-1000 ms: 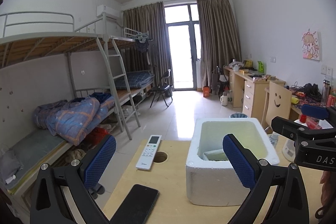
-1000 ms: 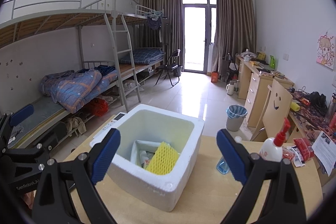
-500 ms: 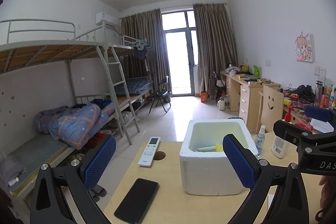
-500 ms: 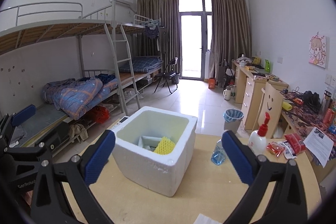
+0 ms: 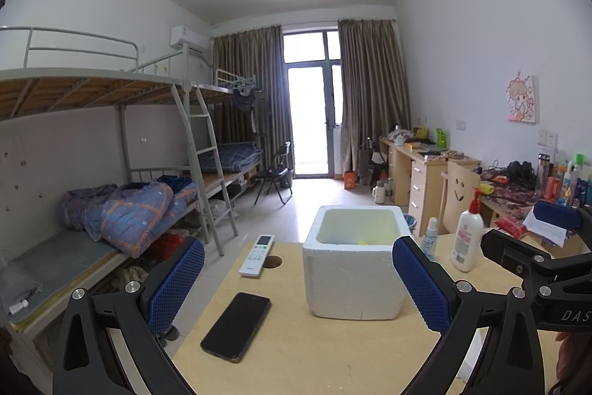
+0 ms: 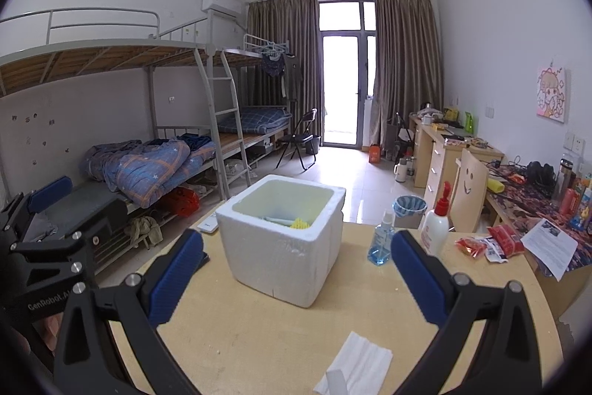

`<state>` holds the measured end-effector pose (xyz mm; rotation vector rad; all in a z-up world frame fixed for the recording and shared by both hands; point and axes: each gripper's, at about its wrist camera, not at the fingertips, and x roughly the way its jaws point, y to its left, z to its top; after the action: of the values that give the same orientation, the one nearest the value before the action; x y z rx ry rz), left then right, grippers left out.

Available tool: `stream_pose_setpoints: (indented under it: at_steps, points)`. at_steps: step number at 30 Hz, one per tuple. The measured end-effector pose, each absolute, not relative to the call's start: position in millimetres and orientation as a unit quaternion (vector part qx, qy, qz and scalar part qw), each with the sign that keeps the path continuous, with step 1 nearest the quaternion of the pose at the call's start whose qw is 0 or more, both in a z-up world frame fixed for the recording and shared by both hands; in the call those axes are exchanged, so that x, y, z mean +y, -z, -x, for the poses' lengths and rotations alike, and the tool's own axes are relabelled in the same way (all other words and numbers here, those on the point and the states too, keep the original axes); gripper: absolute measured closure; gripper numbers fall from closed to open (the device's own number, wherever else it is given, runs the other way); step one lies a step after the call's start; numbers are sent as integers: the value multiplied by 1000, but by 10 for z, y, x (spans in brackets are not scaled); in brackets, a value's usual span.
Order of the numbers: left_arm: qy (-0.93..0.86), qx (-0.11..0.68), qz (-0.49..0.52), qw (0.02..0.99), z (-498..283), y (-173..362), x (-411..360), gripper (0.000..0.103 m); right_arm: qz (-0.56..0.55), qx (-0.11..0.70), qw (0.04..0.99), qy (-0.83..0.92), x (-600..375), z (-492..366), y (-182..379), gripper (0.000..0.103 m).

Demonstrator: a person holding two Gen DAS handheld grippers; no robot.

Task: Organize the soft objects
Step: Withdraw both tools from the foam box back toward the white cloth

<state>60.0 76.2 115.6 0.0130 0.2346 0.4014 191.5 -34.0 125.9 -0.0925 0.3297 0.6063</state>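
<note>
- The wooden table (image 6: 259, 339) is carrying everything near the grippers, and its pale top is filling the lower part of both views.
- The white foam box (image 6: 283, 239) is standing upright near the middle of the table, open at the top.
- Inside the box, a yellow mesh sleeve (image 6: 300, 223) is lying low against the near wall, just beside a pale flat item I cannot make out; from the left wrist view only a sliver of yellow (image 5: 364, 241) is showing over the rim.
- The left gripper (image 5: 298, 284) is hovering released, its blue pads spread wide and gripping nothing, with the box standing ahead between them.
- The right gripper (image 6: 296, 274) is likewise hanging wide open and empty, framing the box from the other side.
- A white lotion bottle (image 5: 467, 236) with a red pump is standing upright to the right of the box, apart from it.
- A black phone (image 5: 236, 324) is lying flat on the table left of the box, near the front edge.
- A white remote control (image 5: 258, 255) is lying beyond the phone, just beside a round hole in the tabletop.
- A small blue spray bottle (image 6: 381, 241) is standing between the box and the lotion bottle.
- A white tissue (image 6: 357, 369) is lying crumpled at the near edge of the table, in the right wrist view.
</note>
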Motion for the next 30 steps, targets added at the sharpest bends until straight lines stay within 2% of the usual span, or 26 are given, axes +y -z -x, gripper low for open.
stream_pose_setpoints:
  at_steps: [30]
  points:
    - [-177, 101, -4, 979, 134, -614, 495, 1, 22, 140, 950, -278, -797, -1056, -826, 0]
